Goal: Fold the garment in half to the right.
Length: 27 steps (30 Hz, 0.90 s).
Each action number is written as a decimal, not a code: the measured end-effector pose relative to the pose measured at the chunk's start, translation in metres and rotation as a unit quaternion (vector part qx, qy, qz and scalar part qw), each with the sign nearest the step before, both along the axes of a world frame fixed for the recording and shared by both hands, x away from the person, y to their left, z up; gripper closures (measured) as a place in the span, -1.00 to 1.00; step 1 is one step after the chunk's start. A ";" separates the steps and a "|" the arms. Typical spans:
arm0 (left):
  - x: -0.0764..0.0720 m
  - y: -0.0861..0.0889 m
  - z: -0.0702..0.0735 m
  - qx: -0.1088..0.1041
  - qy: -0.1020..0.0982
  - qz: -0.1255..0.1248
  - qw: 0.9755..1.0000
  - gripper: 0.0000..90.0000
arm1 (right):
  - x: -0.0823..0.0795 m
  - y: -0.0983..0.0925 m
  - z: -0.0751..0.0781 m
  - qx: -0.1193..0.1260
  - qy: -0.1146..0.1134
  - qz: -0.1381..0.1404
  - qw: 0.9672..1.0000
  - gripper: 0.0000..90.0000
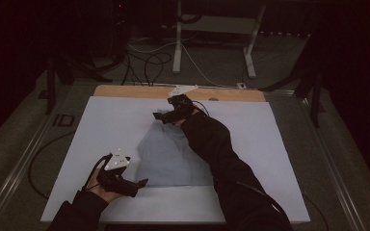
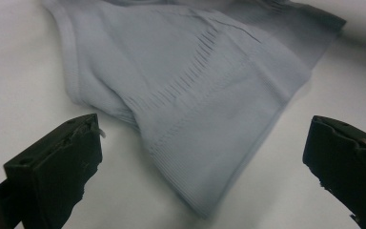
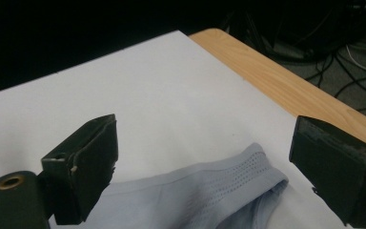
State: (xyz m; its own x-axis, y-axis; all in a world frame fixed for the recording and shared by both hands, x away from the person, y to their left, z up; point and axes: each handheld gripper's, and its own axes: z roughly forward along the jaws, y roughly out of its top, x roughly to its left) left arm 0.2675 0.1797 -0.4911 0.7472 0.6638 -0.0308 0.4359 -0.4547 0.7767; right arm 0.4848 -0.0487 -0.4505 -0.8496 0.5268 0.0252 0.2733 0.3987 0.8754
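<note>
A light grey-blue knit garment [image 1: 171, 154] lies flat on the white sheet [image 1: 115, 120] in the middle of the table. My left gripper [image 1: 142, 182] is near the garment's near-left corner [image 2: 205, 210], jaws wide open, nothing between them; the ribbed hem [image 2: 181, 143] lies just ahead of the jaws. My right gripper [image 1: 158, 115] reaches over the garment's far end, open, with the perforated edge [image 3: 248, 171] of the garment lying below and between its jaws, not gripped.
The wooden table edge [image 1: 125, 90] shows beyond the white sheet at the back. Cables [image 1: 149, 62] and a desk frame [image 1: 178, 43] stand on the floor behind. The right forearm [image 1: 221, 159] crosses over the garment's right side.
</note>
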 end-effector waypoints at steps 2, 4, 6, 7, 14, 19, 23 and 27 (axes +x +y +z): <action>0.001 0.001 -0.002 0.000 0.001 0.003 1.000 -0.99 | 0.006 0.005 -0.003 -0.011 0.003 -0.006 1.000 -0.79; 0.002 0.002 -0.005 0.004 0.006 0.000 1.000 -0.99 | 0.010 0.010 -0.007 -0.016 0.012 -0.020 1.000 -0.74; 0.002 0.001 -0.008 0.009 0.013 -0.006 1.000 -0.99 | 0.016 0.015 -0.012 -0.029 0.015 -0.026 0.999 -0.72; 0.002 0.000 -0.010 0.011 0.016 -0.009 1.000 -0.99 | 0.018 0.018 -0.015 -0.037 0.017 -0.032 0.999 -0.70; 0.004 -0.002 -0.020 0.038 0.039 -0.026 0.998 -0.93 | 0.037 0.034 -0.029 -0.067 0.044 -0.052 0.995 -0.68; 0.007 0.000 -0.024 0.048 0.047 -0.037 0.997 -0.69 | 0.048 0.038 -0.039 -0.081 0.058 -0.062 0.993 -0.66; 0.011 0.001 -0.026 0.054 0.055 -0.046 0.996 -0.56 | 0.055 0.042 -0.048 -0.097 0.067 -0.063 0.991 -0.66; 0.014 0.000 -0.029 0.060 0.064 -0.051 0.995 -0.37 | 0.058 0.046 -0.056 -0.112 0.079 -0.076 0.988 -0.58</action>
